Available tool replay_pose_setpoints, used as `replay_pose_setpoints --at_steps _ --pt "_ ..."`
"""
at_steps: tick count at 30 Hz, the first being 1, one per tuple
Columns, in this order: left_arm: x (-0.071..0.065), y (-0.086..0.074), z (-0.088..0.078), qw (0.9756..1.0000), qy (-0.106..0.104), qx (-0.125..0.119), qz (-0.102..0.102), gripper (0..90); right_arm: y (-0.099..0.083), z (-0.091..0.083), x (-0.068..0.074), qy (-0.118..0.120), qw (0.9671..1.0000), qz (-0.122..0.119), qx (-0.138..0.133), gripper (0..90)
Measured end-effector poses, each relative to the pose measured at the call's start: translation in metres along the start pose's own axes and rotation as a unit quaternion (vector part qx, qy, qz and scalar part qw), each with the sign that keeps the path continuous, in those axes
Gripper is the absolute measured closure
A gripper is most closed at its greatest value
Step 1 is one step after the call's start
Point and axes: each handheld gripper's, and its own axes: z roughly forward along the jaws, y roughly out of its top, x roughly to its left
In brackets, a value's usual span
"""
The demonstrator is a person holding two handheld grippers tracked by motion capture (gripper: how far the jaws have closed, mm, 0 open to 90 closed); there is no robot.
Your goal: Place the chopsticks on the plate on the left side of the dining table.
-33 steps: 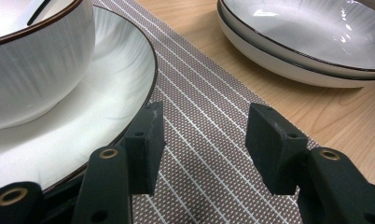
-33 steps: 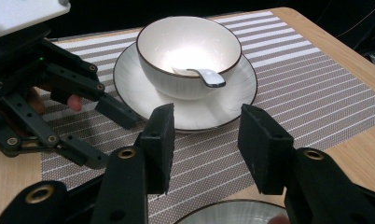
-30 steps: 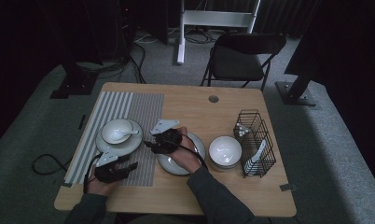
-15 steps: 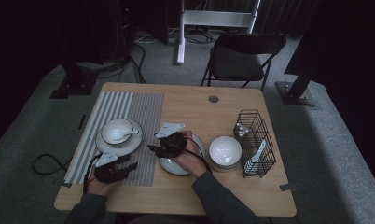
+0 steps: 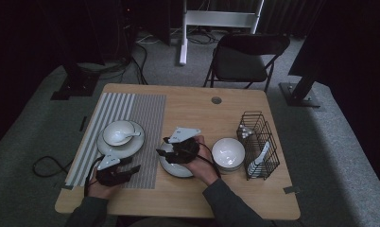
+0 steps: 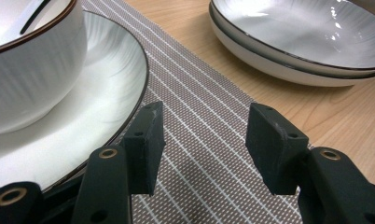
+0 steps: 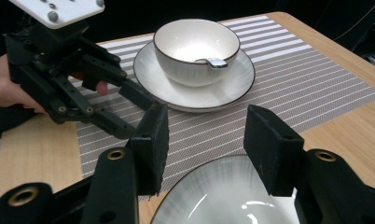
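The left gripper (image 5: 131,169) rests open-jawed on the grey striped placemat (image 5: 145,118), at five o'clock of the white bowl-and-saucer setting (image 5: 120,137). The right gripper (image 7: 205,149) hovers, jaws apart and empty, over the stacked white dark-rimmed plates (image 5: 175,165) at the table's six o'clock. I'd worry a shallow pinch lifts only the top plate, clattering it.

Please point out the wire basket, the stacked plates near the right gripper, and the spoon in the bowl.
wire basket (image 5: 258,127): high view, on its upper rim.
stacked plates (image 6: 288,70): left gripper view, outer wall.
spoon (image 7: 212,61): right gripper view, its visible end.
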Motion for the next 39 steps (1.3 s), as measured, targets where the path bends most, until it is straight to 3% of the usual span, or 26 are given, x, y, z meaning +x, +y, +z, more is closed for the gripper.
replay_pose_setpoints --at_steps 30,39 --pt "-0.005 0.023 0.001 0.9994 -0.028 -0.010 0.020 48.4 -0.049 -0.039 -0.001 -0.024 0.9991 0.027 0.021 48.4" --pt "-0.007 0.031 0.004 0.9991 -0.036 -0.008 0.023 48.8 -0.059 -0.048 0.002 -0.022 0.9992 0.023 0.026 49.8"
